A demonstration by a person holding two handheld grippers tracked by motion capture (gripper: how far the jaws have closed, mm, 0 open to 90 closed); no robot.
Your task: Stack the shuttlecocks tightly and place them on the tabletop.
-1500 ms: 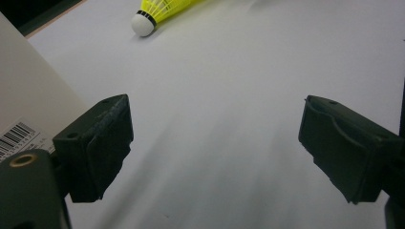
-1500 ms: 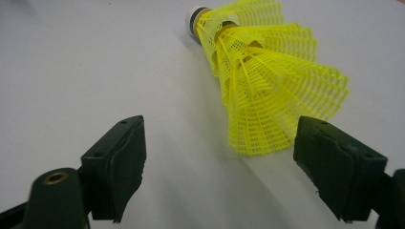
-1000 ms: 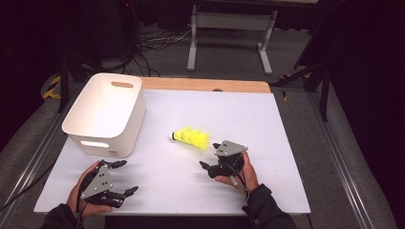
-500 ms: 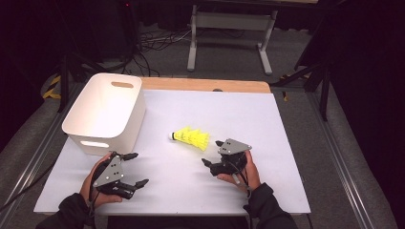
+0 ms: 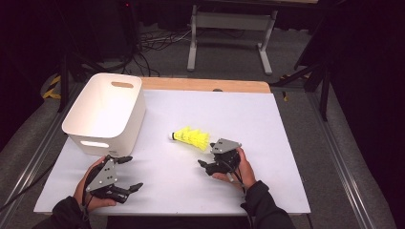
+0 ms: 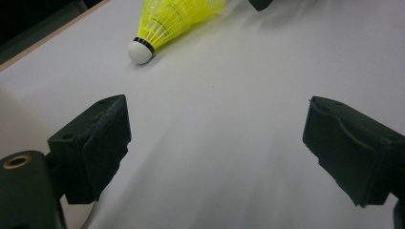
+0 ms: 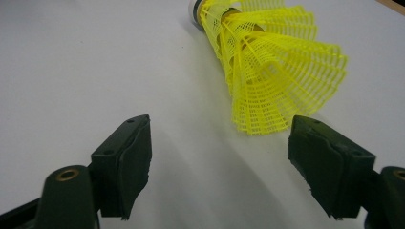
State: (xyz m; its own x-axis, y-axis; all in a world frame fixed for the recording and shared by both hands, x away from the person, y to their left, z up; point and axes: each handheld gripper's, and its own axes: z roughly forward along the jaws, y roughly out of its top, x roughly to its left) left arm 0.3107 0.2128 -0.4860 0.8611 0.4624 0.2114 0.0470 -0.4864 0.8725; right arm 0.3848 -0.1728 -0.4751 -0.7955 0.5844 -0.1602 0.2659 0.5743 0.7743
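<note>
A yellow shuttlecock (image 5: 192, 137) lies on its side on the white table (image 5: 267, 124), its white cork pointing left. My right gripper (image 5: 208, 157) rests just below and right of it, open. In the right gripper view the shuttlecock's mesh skirt (image 7: 277, 71) lies just ahead of the right gripper (image 7: 219, 129), near its right-hand jaw. The jaws have just been closing a little, with nothing between them. My left gripper (image 5: 133, 172) is open near the front left of the table. In the left gripper view the shuttlecock (image 6: 172, 21) lies far ahead of the left gripper (image 6: 217, 109).
A white plastic bin (image 5: 106, 112) with handle slots stands at the table's left, just behind the left hand. A wooden strip (image 5: 205, 85) runs along the back edge. Beyond the table are cables and a metal stand on the floor.
The left gripper has shifted slightly right and up the table. The right hand has stayed almost where it was. The shuttlecock has not moved.
</note>
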